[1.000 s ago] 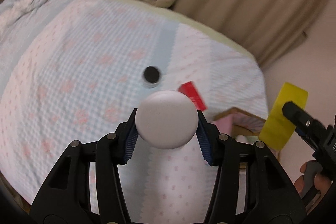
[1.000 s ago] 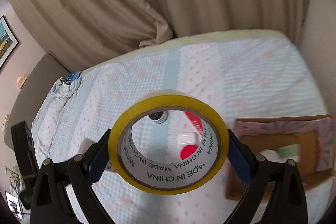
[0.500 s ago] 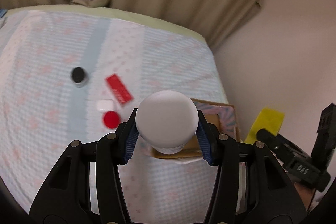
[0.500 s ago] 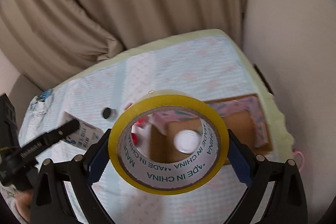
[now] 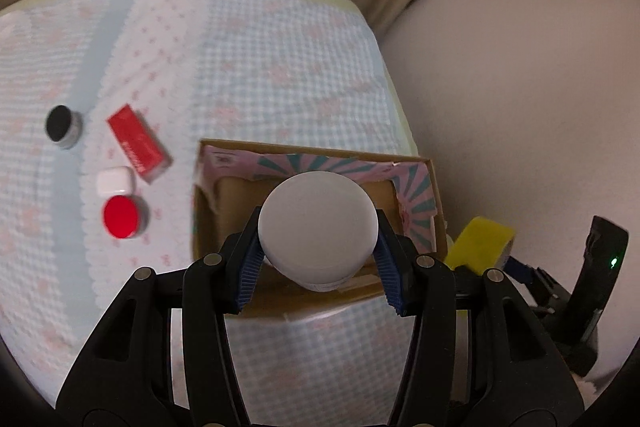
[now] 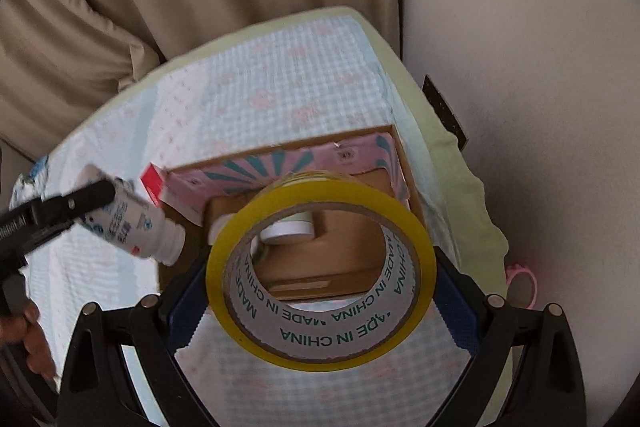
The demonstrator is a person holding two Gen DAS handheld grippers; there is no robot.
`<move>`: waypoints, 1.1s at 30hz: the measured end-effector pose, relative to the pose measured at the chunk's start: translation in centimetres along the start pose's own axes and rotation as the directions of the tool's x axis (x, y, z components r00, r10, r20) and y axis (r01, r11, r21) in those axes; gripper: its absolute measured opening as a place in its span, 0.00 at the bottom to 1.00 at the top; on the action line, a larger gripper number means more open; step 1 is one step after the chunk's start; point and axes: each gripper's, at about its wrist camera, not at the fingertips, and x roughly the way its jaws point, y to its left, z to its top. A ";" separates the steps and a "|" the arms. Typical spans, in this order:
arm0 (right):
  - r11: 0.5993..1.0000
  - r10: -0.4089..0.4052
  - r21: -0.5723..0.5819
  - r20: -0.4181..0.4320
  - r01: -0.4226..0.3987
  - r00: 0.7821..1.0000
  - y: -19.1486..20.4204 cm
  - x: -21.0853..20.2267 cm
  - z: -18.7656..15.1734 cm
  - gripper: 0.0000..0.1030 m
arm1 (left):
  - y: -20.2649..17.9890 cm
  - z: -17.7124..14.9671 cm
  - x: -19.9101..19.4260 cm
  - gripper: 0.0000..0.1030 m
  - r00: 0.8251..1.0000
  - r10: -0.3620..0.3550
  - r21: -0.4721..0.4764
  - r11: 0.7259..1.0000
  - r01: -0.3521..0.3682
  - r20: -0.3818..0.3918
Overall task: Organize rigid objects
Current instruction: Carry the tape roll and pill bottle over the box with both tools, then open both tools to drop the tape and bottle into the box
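Above open cardboard box (image 5: 436, 195): left gripper (image 5: 318, 267) clamping white plastic bottle (image 5: 317, 227), right gripper (image 6: 320, 291) gripping yellow tape roll (image 6: 320, 267).

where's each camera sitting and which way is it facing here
Left wrist: sits on the left tool, looking steeply down past the white bottle it grips at the cardboard box on the bed; the right tool shows at the right edge.
Right wrist: sits on the right tool, looking down through the tape roll it grips into the box; the left tool and a hand show at left.
Shared: box, bottle, tape roll, bed.
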 end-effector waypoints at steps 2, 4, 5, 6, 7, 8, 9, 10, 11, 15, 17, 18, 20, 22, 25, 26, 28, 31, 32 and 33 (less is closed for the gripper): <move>1.000 -0.005 -0.022 -0.026 0.004 1.000 -0.6 1.6 -0.1 0.95 | -0.4 0.2 1.3 0.45 1.000 -0.006 0.000 1.000 0.006 -0.026; 0.999 -0.017 -0.047 -0.045 0.014 0.999 -0.8 2.9 -0.2 0.95 | -0.8 0.1 2.8 0.45 0.999 -0.007 0.003 1.000 0.007 -0.053; 0.998 -0.022 -0.057 -0.054 0.019 0.998 -0.9 3.4 -0.3 0.95 | -1.0 -0.1 3.7 0.45 0.997 -0.006 0.003 1.000 0.006 -0.071; 0.998 -0.026 -0.066 -0.062 0.022 0.998 -1.2 4.0 -0.3 0.95 | -1.0 -0.3 4.3 0.45 0.997 -0.007 0.000 1.000 0.007 -0.083; 0.997 -0.028 -0.073 -0.070 0.023 0.997 -1.3 4.5 -0.4 0.95 | -1.0 -0.5 4.7 0.45 0.996 -0.008 -0.005 1.000 0.008 -0.094; 0.996 -0.031 -0.083 -0.078 0.024 0.996 -1.5 5.0 -0.4 0.95 | -1.0 -0.6 5.2 0.45 0.995 -0.009 -0.009 1.000 0.008 -0.104; 0.995 -0.034 -0.093 -0.083 0.026 0.996 -1.6 5.4 -0.4 0.95 | -1.0 -0.8 5.7 0.45 0.993 -0.008 -0.011 1.000 0.007 -0.114; 0.994 -0.037 -0.102 -0.088 0.028 0.995 -1.7 5.8 -0.4 0.95 | -1.0 -1.0 6.0 0.45 0.993 -0.007 -0.010 1.000 0.005 -0.120; 0.993 -0.043 -0.112 -0.096 0.032 0.994 -1.8 6.3 -0.3 0.95 | -0.9 -1.1 6.3 0.45 0.992 -0.004 -0.008 1.000 0.003 -0.126; 0.993 -0.040 -0.116 -0.127 0.025 0.991 -2.4 7.9 0.1 0.98 | -0.6 -1.0 7.1 0.50 0.988 0.019 0.009 1.000 -0.017 -0.155; 0.995 -0.012 -0.096 -0.077 0.005 0.997 -2.9 7.7 0.4 1.00 | -0.6 -0.8 6.9 0.86 0.986 0.065 0.037 0.997 -0.060 -0.150; 0.996 0.000 -0.091 -0.047 -0.004 0.999 -3.0 7.4 0.5 1.00 | -0.6 -0.8 6.4 0.99 0.986 0.096 0.065 0.994 -0.088 -0.137; 0.996 0.002 -0.090 -0.012 -0.004 1.000 -3.3 6.9 0.7 1.00 | -0.4 -0.9 5.8 1.00 0.987 0.112 0.099 0.990 -0.101 -0.117; 0.996 0.003 -0.085 -0.038 -0.006 0.999 -3.5 6.7 0.7 1.00 | 0.0 -1.2 5.5 1.00 0.983 0.145 0.129 0.983 -0.130 -0.115; 0.999 -0.014 -0.052 -0.049 0.011 0.999 -3.7 6.4 0.3 1.00 | 1.0 -1.7 4.7 1.00 0.979 0.170 0.139 0.978 -0.154 -0.112; 1.000 -0.006 -0.026 -0.051 0.005 0.999 -3.9 6.2 0.1 1.00 | 1.2 -1.8 4.5 1.00 0.979 0.172 0.135 0.978 -0.157 -0.112; 1.000 0.000 0.005 -0.065 0.000 0.998 -4.0 6.0 -0.1 1.00 | 1.8 -2.1 4.0 1.00 0.979 0.169 0.119 0.981 -0.156 -0.116; 1.000 0.000 0.007 -0.067 0.001 0.998 -3.6 5.5 -0.2 1.00 | 2.3 -2.6 3.4 1.00 0.979 0.169 0.103 0.982 -0.158 -0.110; 1.000 0.001 0.005 -0.066 -0.001 0.998 -3.4 5.3 -0.2 1.00 | 2.4 -2.8 3.1 1.00 0.980 0.168 0.103 0.982 -0.157 -0.108; 1.000 0.002 0.003 -0.065 -0.002 0.998 -3.3 5.2 -0.2 1.00 | 2.4 -2.9 2.9 1.00 0.980 0.170 0.106 0.982 -0.159 -0.107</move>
